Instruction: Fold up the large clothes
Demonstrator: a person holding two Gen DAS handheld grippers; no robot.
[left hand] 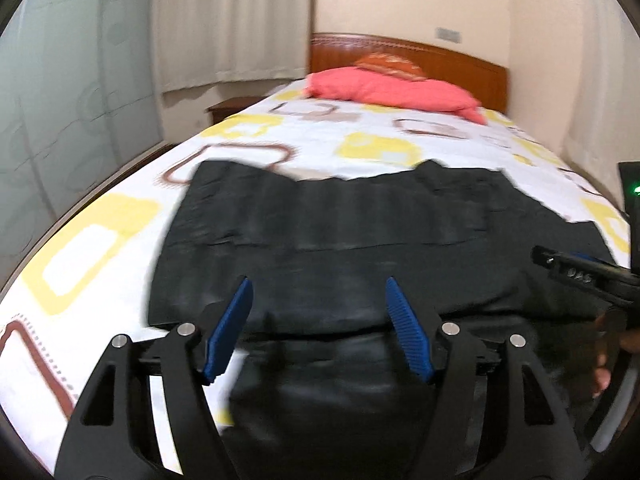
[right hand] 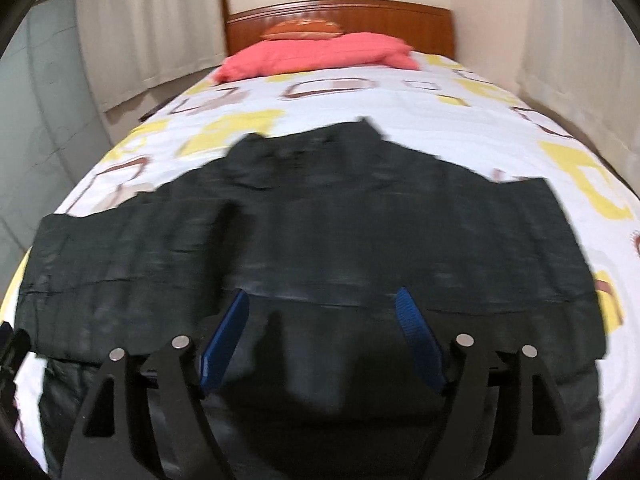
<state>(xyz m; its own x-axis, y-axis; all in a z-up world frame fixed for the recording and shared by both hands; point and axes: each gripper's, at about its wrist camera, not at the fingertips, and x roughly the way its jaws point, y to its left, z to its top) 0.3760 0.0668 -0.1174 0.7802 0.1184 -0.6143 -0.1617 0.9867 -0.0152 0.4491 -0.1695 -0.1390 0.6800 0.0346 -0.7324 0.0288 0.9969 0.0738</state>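
Two grippers hang over a black garment [left hand: 320, 240] spread flat across the near end of a bed [left hand: 100, 260] with a white sheet printed in yellow and brown squares. From the left wrist camera, the left gripper [left hand: 319, 320] has its blue fingers [left hand: 234, 320] spread wide with nothing between them, poised over the garment's near edge, which drapes toward the camera. Beyond the garment lies a pink pillow [left hand: 396, 90] with an orange cushion [left hand: 386, 65] on it, both against the wooden headboard [left hand: 460, 60]. Left of the garment, past the bed's edge, stand a curtain [left hand: 232, 24] and a small wooden nightstand [left hand: 230, 108]. At the garment's right side the right gripper [left hand: 580, 270] reaches in from the frame edge; its finger state cannot be read from here. From the right wrist camera, the right gripper [right hand: 322, 328] also shows blue fingers [right hand: 416, 336] held wide apart and empty above the garment [right hand: 320, 220], whose sleeves stretch to either side and whose collar points toward the pillow [right hand: 316, 56]. Both views are blurred.
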